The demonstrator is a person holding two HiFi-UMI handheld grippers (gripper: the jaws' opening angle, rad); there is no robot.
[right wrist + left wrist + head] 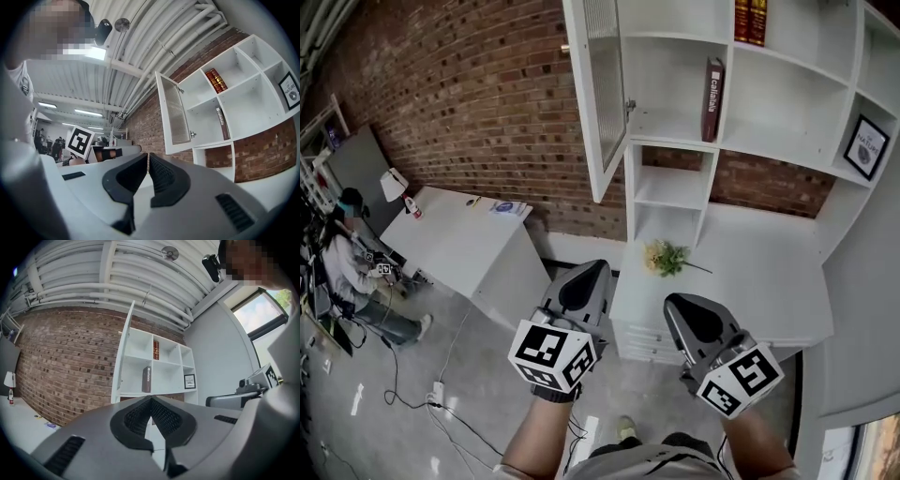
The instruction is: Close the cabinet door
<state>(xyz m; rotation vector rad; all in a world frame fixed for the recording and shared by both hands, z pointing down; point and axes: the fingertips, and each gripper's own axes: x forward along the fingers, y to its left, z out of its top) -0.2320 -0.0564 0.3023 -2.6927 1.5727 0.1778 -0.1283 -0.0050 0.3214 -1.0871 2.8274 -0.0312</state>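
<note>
Plainly, the door [602, 94] is not yet closed: it stands swung wide out from the left side of the cabinet [787, 103], high above the desk [769, 272], with its ribbed pane facing into the room. Both tools are well apart from it. The left gripper [592, 276] has its jaws pressed together on nothing, and the right gripper [682, 309] is likewise closed and empty, so I judge that any closing will be a push, not a pull.

Several things could go wrong from here:

- A push landing on the pane instead of the white frame could stress the glass (if it is glass; I cannot tell).
- A closed tip on a smooth painted edge may skid off, and the door would then stop partway.
- Too hard a shove could slam the door and let it bounce back open.
- The right gripper sits on the shelf side of the swing, so it could be caught between door and cabinet if it is raised there.
- Reaching up over the desk, either tool might brush the flowers [666, 258].

The book [712, 98] stands well inside its shelf and should not foul the door.
</note>
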